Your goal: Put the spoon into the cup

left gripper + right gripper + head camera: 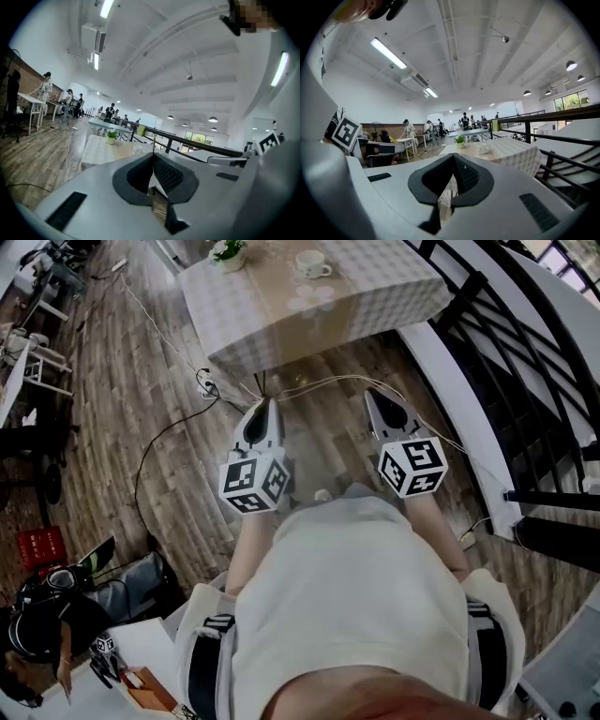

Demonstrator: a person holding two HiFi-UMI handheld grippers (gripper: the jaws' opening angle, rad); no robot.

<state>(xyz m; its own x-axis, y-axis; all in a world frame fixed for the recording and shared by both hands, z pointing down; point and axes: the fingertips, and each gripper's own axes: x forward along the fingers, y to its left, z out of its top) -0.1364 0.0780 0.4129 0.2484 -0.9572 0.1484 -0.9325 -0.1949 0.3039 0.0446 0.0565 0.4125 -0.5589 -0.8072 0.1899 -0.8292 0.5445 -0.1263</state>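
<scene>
Left gripper (pixel 265 413) and right gripper (pixel 380 404) are held side by side above the wooden floor (pixel 141 381), each with jaws closed on nothing. Farther off, the cup (pixel 312 264) is seen on the checked bench (pixel 394 287), right of a potted plant (pixel 228 251); the spoon cannot be made out.

White cup (pixel 311 263) standing upright at top centre of the head view, resting on the checked table (pixel 394 287). Showing small, just right of centre, in the right gripper view (pixel 482 148). Spoon not making itself out.
</scene>
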